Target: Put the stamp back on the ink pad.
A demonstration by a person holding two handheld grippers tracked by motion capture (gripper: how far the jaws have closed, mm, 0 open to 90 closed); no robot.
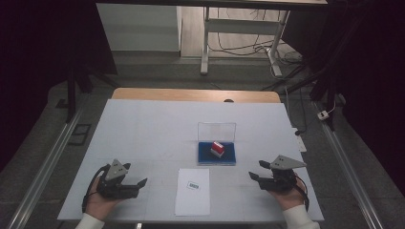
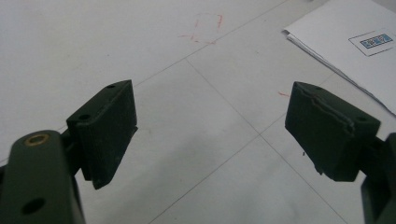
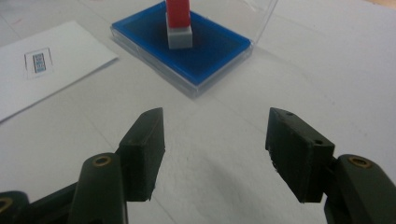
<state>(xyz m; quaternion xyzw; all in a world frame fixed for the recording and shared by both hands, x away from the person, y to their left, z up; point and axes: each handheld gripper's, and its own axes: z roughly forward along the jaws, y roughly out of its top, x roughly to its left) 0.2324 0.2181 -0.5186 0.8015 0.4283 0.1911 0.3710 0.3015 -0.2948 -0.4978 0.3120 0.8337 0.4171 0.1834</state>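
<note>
A blue tray (image 1: 227, 158) with a clear lid standing upright behind it lies right of the table's centre. On it stands a red and white block (image 1: 218, 149), seen as a red block on a grey base (image 3: 179, 36) in the right gripper view, where the blue tray (image 3: 219, 51) lies ahead. A white sheet (image 1: 192, 191) with a small printed label (image 1: 193, 185) lies at the front middle. My left gripper (image 1: 138, 183) rests open at the front left, jaws empty over bare table (image 2: 208, 121). My right gripper (image 1: 257, 170) stands open at the front right, short of the tray (image 3: 215, 135).
The white sheet's corner (image 2: 345, 42) with its label (image 2: 376, 43) lies to the right of the left gripper. Faint red marks (image 2: 205, 29) are on the white table cover. A wooden table edge (image 1: 196, 94) runs along the back. Desk legs and cables stand beyond.
</note>
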